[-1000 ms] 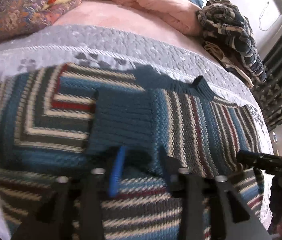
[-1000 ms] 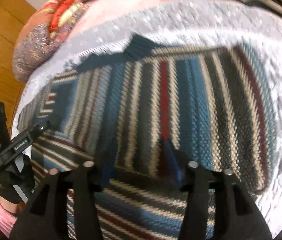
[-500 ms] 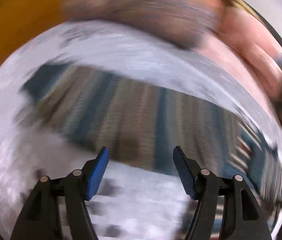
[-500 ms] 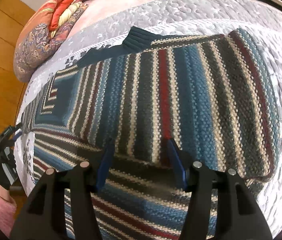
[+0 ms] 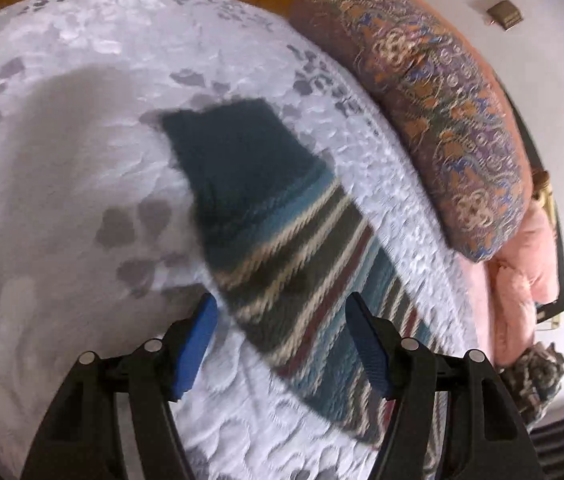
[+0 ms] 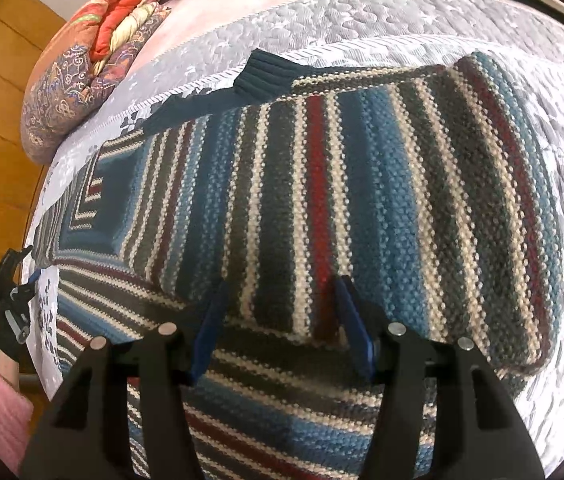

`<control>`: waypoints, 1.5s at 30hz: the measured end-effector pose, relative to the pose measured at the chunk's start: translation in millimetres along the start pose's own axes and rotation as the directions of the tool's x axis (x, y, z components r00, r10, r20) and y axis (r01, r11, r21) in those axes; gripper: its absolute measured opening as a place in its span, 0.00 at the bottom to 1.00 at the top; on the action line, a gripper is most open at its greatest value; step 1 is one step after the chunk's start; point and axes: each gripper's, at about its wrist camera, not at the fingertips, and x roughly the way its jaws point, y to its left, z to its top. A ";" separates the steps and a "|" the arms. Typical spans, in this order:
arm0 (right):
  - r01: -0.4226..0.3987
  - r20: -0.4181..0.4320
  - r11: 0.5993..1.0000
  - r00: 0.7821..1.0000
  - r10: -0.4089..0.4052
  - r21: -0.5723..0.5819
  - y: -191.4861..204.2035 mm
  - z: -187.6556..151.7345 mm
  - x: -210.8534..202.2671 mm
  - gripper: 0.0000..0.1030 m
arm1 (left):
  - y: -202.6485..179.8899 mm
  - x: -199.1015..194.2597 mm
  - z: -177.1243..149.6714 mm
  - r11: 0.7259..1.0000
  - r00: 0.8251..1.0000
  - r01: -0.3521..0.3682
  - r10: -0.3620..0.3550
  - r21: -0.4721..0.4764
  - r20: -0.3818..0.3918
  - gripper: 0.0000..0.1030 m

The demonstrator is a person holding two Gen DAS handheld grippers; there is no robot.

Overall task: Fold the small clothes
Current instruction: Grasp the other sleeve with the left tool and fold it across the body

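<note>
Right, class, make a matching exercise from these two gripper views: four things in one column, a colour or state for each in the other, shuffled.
Things:
1. sweater
2. bedspread
3. left gripper
4. sleeve cuff

Descriptions:
A. open, holding nothing
B. pale lilac, with paw prints
C. plain dark teal
D. striped blue, grey, cream and red

Pairs: 1-D, 2-B, 3-A, 4-C
</note>
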 end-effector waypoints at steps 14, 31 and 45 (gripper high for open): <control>0.030 0.009 0.999 1.000 -0.029 -0.034 6.7 -1.4 4.1 0.59 | -5.4 -3.7 8.1 0.999 0.996 0.036 -0.039 0.041 0.079 0.14; 0.018 0.009 0.999 1.000 -0.018 -0.029 5.3 -2.7 1.6 0.59 | -147.3 -38.0 -58.9 0.910 0.969 0.199 -0.238 0.363 0.065 0.12; 0.015 0.009 1.000 1.000 -0.015 -0.028 5.2 -2.8 1.3 0.59 | -257.0 -20.4 -183.1 0.766 0.925 0.374 -0.344 0.523 -0.158 0.12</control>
